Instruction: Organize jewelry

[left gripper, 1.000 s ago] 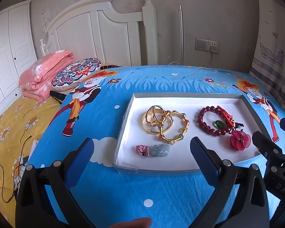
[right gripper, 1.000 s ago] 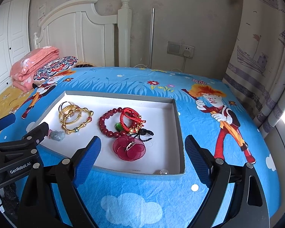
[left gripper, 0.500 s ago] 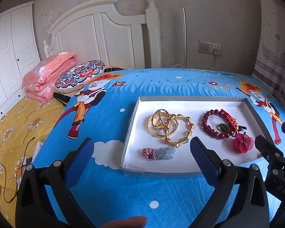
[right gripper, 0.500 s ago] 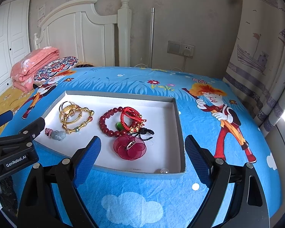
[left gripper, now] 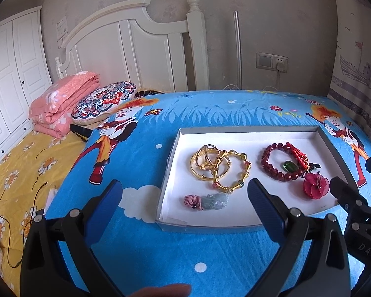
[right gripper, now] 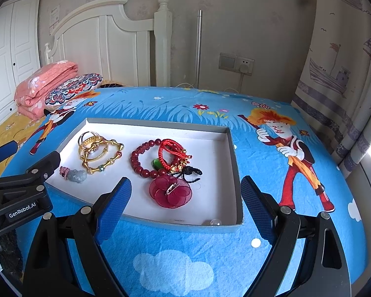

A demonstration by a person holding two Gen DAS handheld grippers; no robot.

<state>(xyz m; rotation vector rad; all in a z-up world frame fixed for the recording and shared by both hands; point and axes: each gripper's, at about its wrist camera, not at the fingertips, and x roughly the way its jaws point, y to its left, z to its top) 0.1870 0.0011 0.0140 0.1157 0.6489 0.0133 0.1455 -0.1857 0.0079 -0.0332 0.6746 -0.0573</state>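
Red flower brooch (right gripper: 170, 191) in tray (right gripper: 235, 153) ahead of right tool (right gripper: 184, 199) | both tools spread wide, empty

Glossy gold metal bangles (left gripper: 220, 169) lie in a matt, probably cardboard tray (left gripper: 244, 130).

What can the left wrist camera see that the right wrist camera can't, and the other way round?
Only the left wrist view shows the dark cord trailing over the yellow flowered sheet. Only the right wrist view shows the small clear bead in the tray's near corner and the "GenRobot.AI" label on the left gripper's side.

Both show the white tray on the blue blanket, the gold bangles, red bead bracelet, red flower brooch and pale jade pendant. The left gripper and right gripper are both open.
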